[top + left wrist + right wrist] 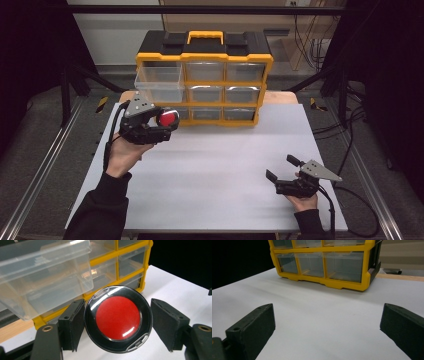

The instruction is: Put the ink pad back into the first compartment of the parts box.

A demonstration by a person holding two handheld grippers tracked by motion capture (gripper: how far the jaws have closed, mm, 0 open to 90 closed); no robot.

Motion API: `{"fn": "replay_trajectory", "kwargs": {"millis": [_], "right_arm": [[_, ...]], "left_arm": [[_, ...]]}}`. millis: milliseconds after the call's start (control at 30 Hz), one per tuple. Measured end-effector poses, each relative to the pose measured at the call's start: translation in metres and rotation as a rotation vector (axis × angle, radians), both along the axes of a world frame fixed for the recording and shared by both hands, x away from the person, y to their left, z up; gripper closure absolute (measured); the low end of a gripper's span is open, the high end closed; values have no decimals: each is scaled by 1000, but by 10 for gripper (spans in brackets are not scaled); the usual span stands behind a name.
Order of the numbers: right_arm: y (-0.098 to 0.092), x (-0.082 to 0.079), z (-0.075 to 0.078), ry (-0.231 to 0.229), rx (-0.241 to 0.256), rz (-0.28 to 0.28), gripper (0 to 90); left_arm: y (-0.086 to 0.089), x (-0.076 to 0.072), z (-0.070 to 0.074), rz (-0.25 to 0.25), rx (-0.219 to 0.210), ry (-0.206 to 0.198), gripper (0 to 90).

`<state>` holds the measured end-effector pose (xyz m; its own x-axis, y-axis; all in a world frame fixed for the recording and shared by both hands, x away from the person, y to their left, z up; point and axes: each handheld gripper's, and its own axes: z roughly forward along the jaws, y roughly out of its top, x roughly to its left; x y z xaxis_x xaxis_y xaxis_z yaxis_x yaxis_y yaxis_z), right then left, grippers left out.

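Red disc: a round red disc (pixel 118 317) with a glossy black rim sat between the jaws of your left gripper (pixel 148 125), raised off the table (pixel 220 165).
Left gripper: its one jaw touched the disc's rim, the other stood a little apart; whether it truly clamped the disc, I could not tell.
Drawer: a clear drawer (pixel 157 82) stood pulled out at the top left of the yellow organizer (pixel 205 77), just above and behind the disc.
Right gripper: your right gripper (pixel 284 170) rested low near the table's right front, jaws wide apart, holding nothing.
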<state>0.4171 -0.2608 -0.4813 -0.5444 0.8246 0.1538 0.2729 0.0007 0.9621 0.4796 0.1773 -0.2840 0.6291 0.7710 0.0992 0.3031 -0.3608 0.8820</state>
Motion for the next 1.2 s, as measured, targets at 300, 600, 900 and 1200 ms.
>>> {"fn": "replay_trajectory", "kwargs": {"millis": [300, 600, 900, 1200], "right_arm": [[0, 0, 0, 1, 0, -2, 4], [0, 0, 0, 2, 1, -2, 5], [0, 0, 0, 6, 1, -4, 4], [0, 0, 0, 8, 3, -2, 5]], "left_arm": [[1, 2, 13, 15, 4, -4, 293], [4, 4, 27, 22, 5, -19, 293], [5, 8, 41, 39, 0, -30, 293], [6, 15, 52, 54, 1, -40, 293]]}}
